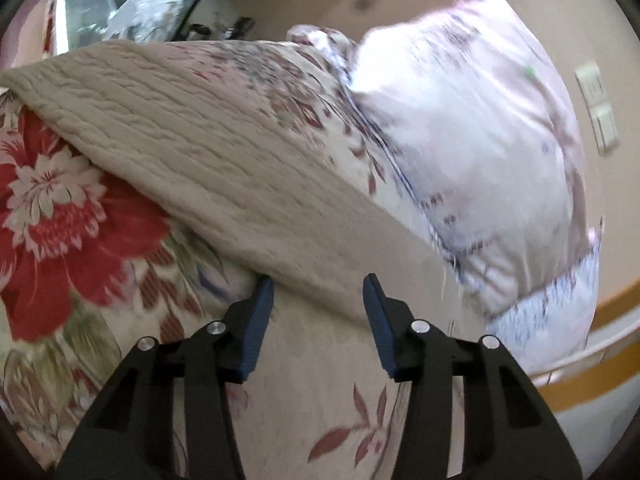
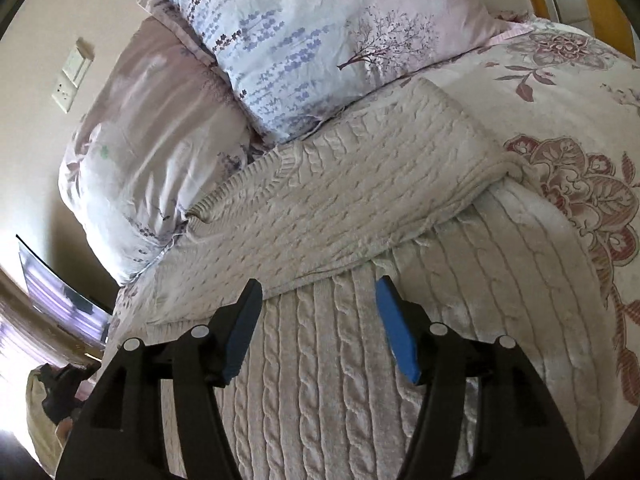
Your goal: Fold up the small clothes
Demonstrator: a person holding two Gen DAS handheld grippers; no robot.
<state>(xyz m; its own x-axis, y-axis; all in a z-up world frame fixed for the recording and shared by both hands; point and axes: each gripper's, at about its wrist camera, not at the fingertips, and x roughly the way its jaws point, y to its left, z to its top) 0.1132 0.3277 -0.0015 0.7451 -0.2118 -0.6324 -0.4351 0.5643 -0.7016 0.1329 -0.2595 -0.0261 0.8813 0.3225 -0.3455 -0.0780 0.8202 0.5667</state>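
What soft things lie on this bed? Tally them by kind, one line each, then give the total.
Cable-knit sweater: 1
Pillows: 2, one with lavender sprigs, one mauve
Floral bedspread: 1
Total: 4
Both grippers, left and right, are open and hold nothing.

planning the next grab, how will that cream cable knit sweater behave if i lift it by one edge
The cable knit sweater will probably go floppy: one part already lies folded over the rest, draping softly. The thick ribbed knit suggests some weight, so it may sag and stretch from one pinch. Its rough texture should grip the right gripper, open now; the left gripper is open too.
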